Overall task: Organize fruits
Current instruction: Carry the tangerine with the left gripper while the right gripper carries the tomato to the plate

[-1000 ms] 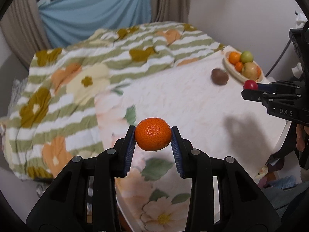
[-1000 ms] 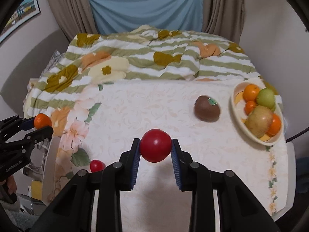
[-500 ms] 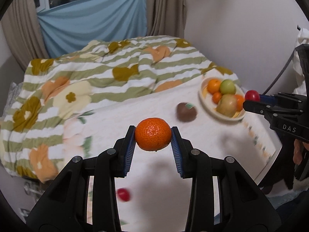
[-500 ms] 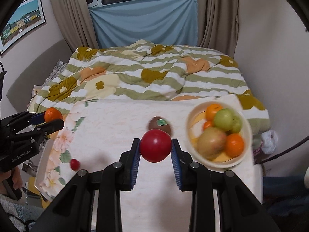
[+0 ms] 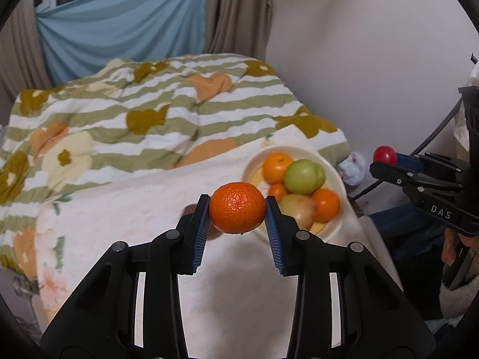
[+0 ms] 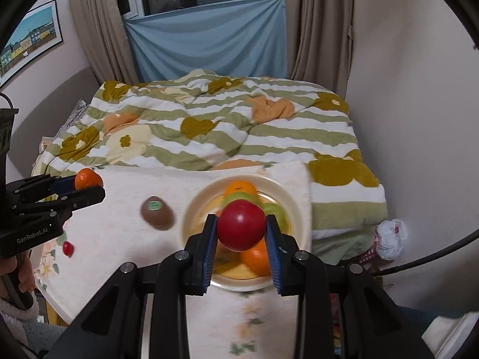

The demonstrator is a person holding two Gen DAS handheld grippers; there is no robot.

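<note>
My left gripper (image 5: 237, 212) is shut on an orange mandarin (image 5: 236, 208) and holds it above the table, just left of the cream fruit bowl (image 5: 335, 176). My right gripper (image 6: 241, 229) is shut on a red apple (image 6: 241, 226) and holds it over the same bowl (image 6: 194, 209), which holds oranges, a green apple and a yellowish fruit. A brown kiwi (image 6: 157, 212) with a green sticker lies on the table left of the bowl. A small red fruit (image 6: 68, 249) lies near the table's left edge.
The table has a white floral cloth (image 6: 119, 224). Behind it is a bed with a striped green floral quilt (image 6: 209, 125). A wall stands to the right, with a cable (image 6: 434, 263) and a white bag (image 6: 389, 236) on the floor beside the table.
Both grippers have moved to the right toward the bowl with their fruits. The right gripper now hangs over the bowl; the left one is beside it.
</note>
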